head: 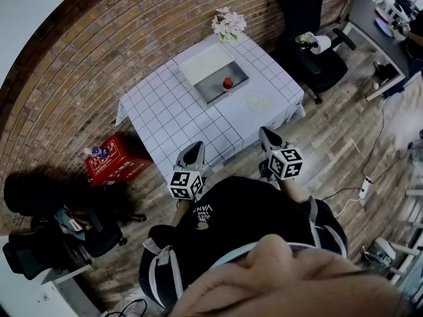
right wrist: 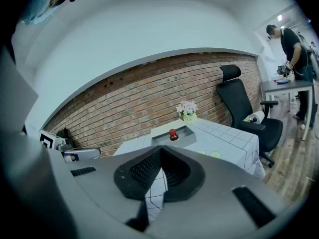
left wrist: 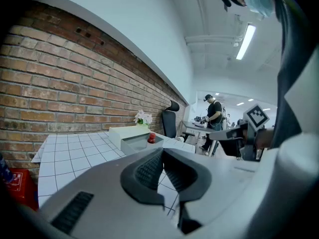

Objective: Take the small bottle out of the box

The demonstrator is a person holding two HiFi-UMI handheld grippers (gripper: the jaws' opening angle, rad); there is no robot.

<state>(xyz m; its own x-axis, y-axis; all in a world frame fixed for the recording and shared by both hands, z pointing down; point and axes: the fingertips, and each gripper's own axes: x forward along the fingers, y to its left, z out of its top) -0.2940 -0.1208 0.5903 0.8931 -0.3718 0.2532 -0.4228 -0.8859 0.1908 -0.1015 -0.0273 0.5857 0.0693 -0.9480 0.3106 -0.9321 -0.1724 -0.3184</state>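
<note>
A small red bottle (head: 227, 82) stands inside an open white and grey box (head: 206, 65) on the far half of a table with a white checked cloth (head: 165, 121). Both grippers hover at the table's near edge, well short of the box. My left gripper (head: 193, 150) is shut with nothing in it, and my right gripper (head: 267, 135) is shut and empty too. In the left gripper view the bottle (left wrist: 151, 138) shows in the box (left wrist: 130, 138) beyond the closed jaws (left wrist: 163, 151). The right gripper view shows the bottle (right wrist: 173, 134) above its closed jaws (right wrist: 160, 151).
A pot of pale flowers (head: 229, 24) stands at the table's far corner, behind the box. Two yellow-green discs (head: 261, 101) lie on the cloth to the right. A red crate (head: 115, 160) sits on the floor at left, a black office chair (head: 310, 48) at right. A brick wall runs behind.
</note>
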